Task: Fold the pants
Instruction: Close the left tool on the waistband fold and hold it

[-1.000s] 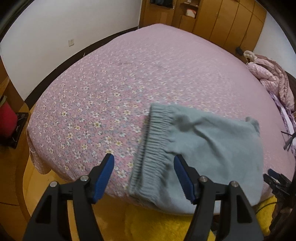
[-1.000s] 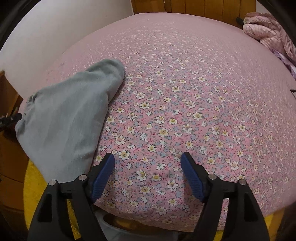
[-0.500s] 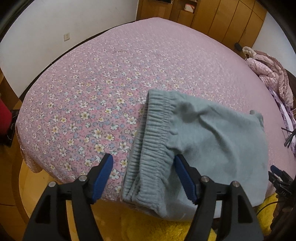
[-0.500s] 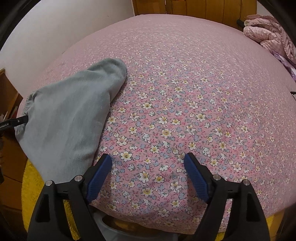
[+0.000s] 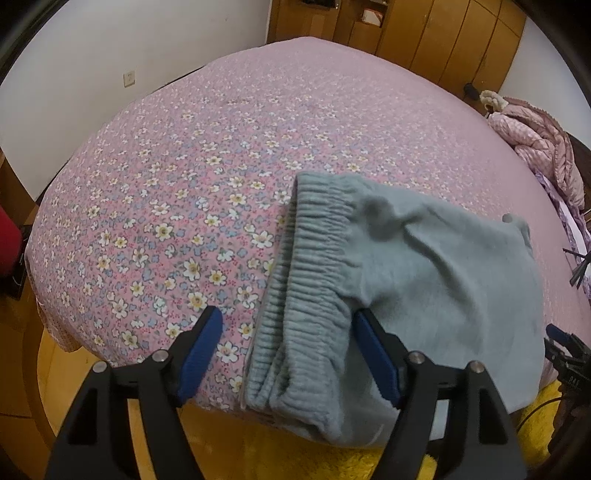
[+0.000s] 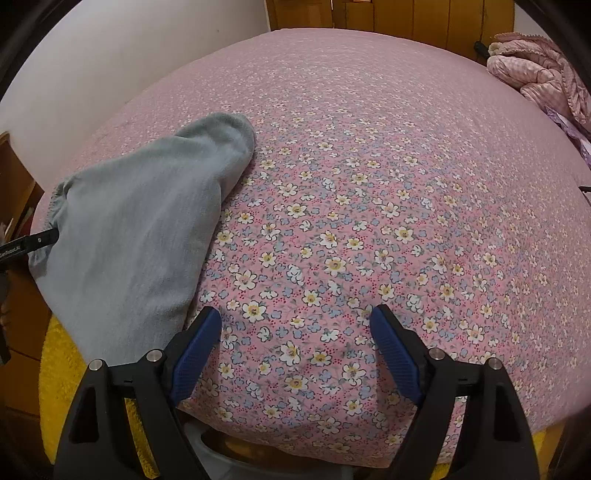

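Observation:
Grey-green pants (image 5: 424, 269) lie folded at the near edge of the pink flowered bed (image 5: 221, 147), the ribbed elastic waistband (image 5: 306, 280) on their left side. My left gripper (image 5: 288, 332) is open and empty, its jaws standing either side of the waistband's near end, just above it. In the right wrist view the pants (image 6: 136, 236) lie at the left, hanging a little over the bed edge. My right gripper (image 6: 295, 328) is open and empty over bare bedsheet (image 6: 369, 206), to the right of the pants.
A crumpled pink quilt (image 5: 535, 147) lies at the bed's far right, also in the right wrist view (image 6: 539, 70). Wooden wardrobes (image 5: 424, 33) stand behind the bed. A yellow rug (image 5: 295, 454) and wooden floor lie below the near edge. A white wall is to the left.
My left gripper has moved in closer and lower over the waistband. My right gripper has edged slightly forward over the sheet. Both stay open; the pants have not moved.

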Tool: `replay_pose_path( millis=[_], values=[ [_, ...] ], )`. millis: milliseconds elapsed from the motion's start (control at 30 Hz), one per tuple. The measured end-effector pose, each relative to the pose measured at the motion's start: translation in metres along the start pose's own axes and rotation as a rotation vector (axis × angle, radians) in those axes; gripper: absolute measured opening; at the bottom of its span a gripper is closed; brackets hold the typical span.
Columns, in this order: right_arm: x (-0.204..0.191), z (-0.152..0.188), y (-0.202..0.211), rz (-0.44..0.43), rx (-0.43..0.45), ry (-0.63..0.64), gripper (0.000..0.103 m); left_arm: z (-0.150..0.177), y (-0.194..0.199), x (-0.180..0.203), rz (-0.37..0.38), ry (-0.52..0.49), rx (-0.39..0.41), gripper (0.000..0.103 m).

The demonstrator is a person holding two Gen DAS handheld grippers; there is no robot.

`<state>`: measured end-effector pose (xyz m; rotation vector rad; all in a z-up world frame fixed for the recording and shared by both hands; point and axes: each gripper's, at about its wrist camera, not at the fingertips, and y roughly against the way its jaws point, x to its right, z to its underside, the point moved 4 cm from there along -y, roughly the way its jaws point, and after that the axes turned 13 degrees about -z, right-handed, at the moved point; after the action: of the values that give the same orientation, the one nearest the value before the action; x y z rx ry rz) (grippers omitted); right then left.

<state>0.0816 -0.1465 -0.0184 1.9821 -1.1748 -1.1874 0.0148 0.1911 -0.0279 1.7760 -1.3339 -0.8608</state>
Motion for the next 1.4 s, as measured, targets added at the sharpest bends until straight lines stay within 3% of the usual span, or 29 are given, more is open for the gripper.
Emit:
replay_pose_path(
  millis=[200,433,667,833,933,1100,1300,1400],
  values=[
    [0.0,0.0,-0.002,0.005,-0.006,0.01,0.087,0.01,0.008,0.006,0.015,0.02,0.019,0.061],
    [0.002,-0.001,-0.001,-0.003,-0.007,0.01,0.087,0.013,0.011,0.004,0.051,0.04,0.019,0.049],
    [0.001,-0.001,0.0,-0.007,-0.005,0.004,0.088,0.014,0.024,0.0,0.051,0.058,0.038,0.028],
    [0.002,-0.002,0.0,-0.009,-0.001,-0.001,0.087,0.012,0.025,0.001,0.049,0.047,0.034,0.029],
    [0.001,-0.001,0.0,-0.01,0.001,-0.002,0.087,0.009,0.013,-0.001,0.056,0.057,0.0,0.042],
    [0.002,-0.001,0.002,-0.019,0.01,-0.027,0.087,0.005,0.009,-0.002,0.086,0.07,-0.013,0.044],
    [0.003,-0.002,0.007,-0.058,0.024,-0.09,0.085,0.006,0.018,-0.008,0.111,0.099,0.009,0.023],
    [0.005,-0.004,0.012,-0.096,0.028,-0.126,0.079,0.005,0.031,-0.012,0.129,0.137,0.026,0.02]
  ],
)
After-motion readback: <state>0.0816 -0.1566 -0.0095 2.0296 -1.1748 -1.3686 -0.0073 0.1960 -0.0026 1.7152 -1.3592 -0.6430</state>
